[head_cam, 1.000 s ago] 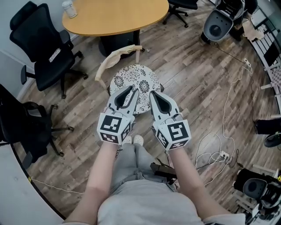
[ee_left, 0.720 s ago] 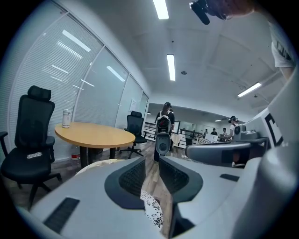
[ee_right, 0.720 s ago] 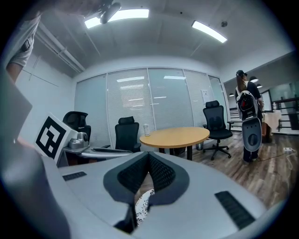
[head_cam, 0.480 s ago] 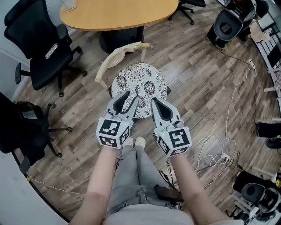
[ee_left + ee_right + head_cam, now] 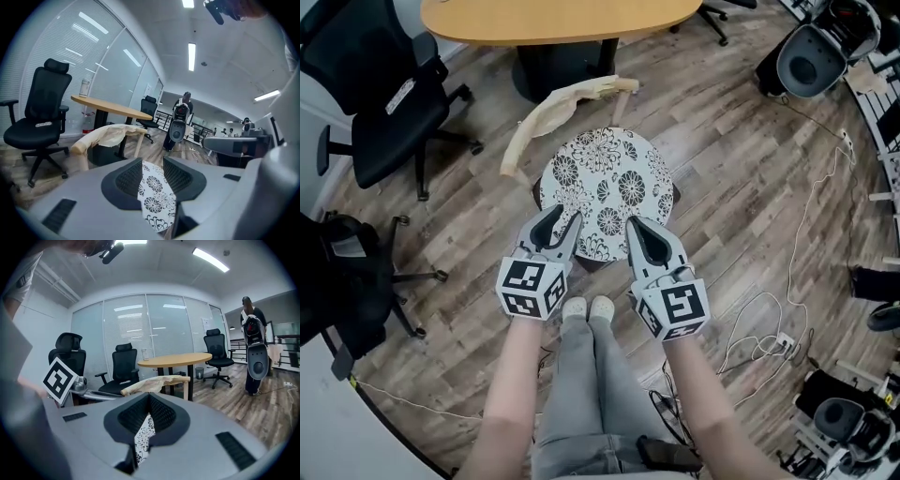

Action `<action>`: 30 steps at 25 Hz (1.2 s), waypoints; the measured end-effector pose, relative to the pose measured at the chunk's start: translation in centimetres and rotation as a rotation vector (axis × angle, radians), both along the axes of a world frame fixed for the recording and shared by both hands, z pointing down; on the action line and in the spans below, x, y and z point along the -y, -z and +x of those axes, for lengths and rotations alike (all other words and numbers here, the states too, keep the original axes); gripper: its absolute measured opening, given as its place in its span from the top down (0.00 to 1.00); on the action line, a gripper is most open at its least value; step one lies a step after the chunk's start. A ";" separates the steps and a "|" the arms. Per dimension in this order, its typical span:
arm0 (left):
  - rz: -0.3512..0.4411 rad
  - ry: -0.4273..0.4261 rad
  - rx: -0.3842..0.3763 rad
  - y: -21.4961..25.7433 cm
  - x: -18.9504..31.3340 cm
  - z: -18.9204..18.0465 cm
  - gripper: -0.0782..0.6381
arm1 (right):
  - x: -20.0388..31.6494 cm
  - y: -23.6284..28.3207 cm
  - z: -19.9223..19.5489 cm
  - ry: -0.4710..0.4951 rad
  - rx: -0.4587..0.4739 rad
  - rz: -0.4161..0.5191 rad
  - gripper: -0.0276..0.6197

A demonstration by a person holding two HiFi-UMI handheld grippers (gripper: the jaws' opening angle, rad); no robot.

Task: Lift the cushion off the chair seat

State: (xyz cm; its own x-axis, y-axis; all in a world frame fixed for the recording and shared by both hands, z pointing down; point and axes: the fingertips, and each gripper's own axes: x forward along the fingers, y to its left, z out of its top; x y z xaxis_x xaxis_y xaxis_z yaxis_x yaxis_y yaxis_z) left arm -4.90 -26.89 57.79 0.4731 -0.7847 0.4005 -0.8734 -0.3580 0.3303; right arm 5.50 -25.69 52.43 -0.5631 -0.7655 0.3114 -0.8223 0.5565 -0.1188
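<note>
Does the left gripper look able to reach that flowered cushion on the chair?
Probably yes. The left gripper hangs at the near edge of the cushion, nothing in between; its jaws have just been opening, and the cushion shows through their gap, not gripped.

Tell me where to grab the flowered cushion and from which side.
Best pinch the cushion at its near rim, coming in low and almost level from the side opposite the backrest. It is a thin round pad lying flat, so probably only its edge offers a bite, and the backrest curves round the far side.
</note>
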 end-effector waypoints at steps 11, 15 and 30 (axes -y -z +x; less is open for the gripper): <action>-0.207 0.084 -0.021 -12.9 0.6 -4.7 0.68 | 1.1 -8.1 -2.5 0.028 -0.034 -0.067 0.92; -0.284 0.145 -0.072 -16.6 0.5 -6.6 0.66 | 1.3 -9.8 -3.5 0.043 -0.044 -0.080 0.92; -0.525 0.273 -0.195 -26.9 -0.2 -7.4 0.59 | -0.1 -15.3 -4.1 0.067 -0.085 -0.155 0.92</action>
State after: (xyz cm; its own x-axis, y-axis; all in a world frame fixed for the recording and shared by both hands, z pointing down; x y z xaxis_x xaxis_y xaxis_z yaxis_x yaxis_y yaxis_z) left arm -12.27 -26.73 84.69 0.3868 -0.6099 0.6917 -0.8162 0.1228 0.5646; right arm 1.36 -25.54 67.71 -0.5778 -0.6661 0.4717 -0.7946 0.5910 -0.1390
